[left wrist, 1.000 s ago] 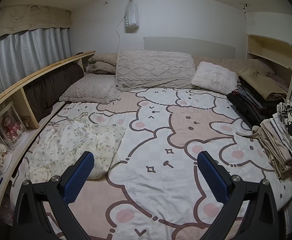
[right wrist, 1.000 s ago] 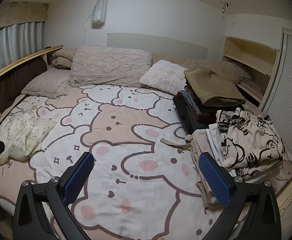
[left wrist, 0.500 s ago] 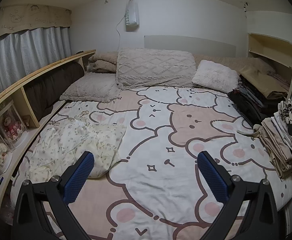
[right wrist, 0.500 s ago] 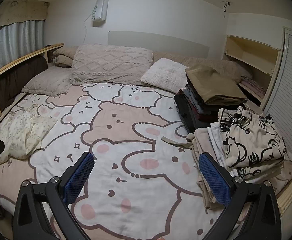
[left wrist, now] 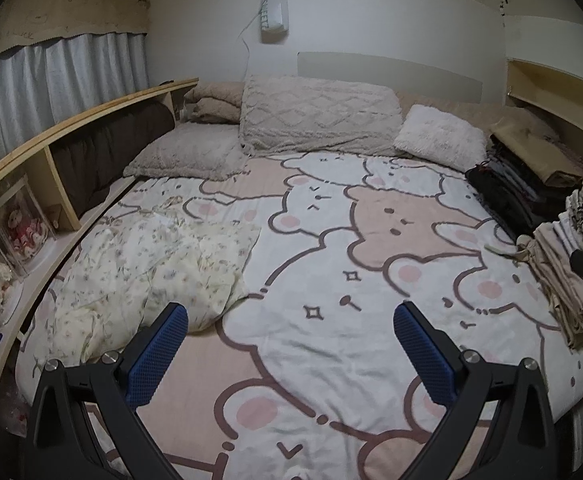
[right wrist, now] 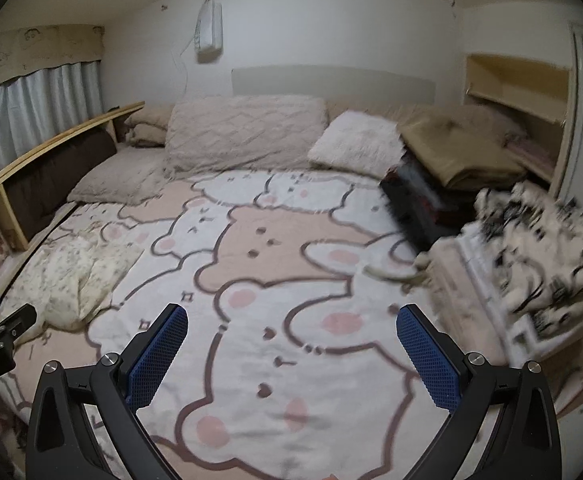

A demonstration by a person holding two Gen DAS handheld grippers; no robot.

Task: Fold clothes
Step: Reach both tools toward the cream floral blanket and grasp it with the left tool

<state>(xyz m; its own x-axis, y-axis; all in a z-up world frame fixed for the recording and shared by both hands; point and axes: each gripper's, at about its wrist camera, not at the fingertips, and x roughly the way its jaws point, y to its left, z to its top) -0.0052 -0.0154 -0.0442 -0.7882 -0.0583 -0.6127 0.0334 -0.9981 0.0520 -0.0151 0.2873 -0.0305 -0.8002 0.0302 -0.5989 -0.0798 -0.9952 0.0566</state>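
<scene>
Bed (left wrist: pixel 331 360), bear-print cover: crumpled floral garment (left wrist: pixel 151 264) at frame left, folded stacks (right wrist: pixel 531 248) at right. Right gripper (right wrist: pixel 291 348) and left gripper (left wrist: pixel 291 348): tongs spread, empty. Right view newly blurred and shifted, likely swinging toward a garment, which one unclear

Left gripper (left wrist: pixel 291 354), right gripper (right wrist: pixel 293 352), black angular frames, blue dimpled finger pads (left wrist: pixel 156 356), silver screws (left wrist: pixel 109 357)

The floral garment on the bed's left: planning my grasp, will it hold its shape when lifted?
Probably not: the floral garment lies crumpled in soft folds, so it should droop. It looks thin, so likely light. One pinch may bunch it.
</scene>
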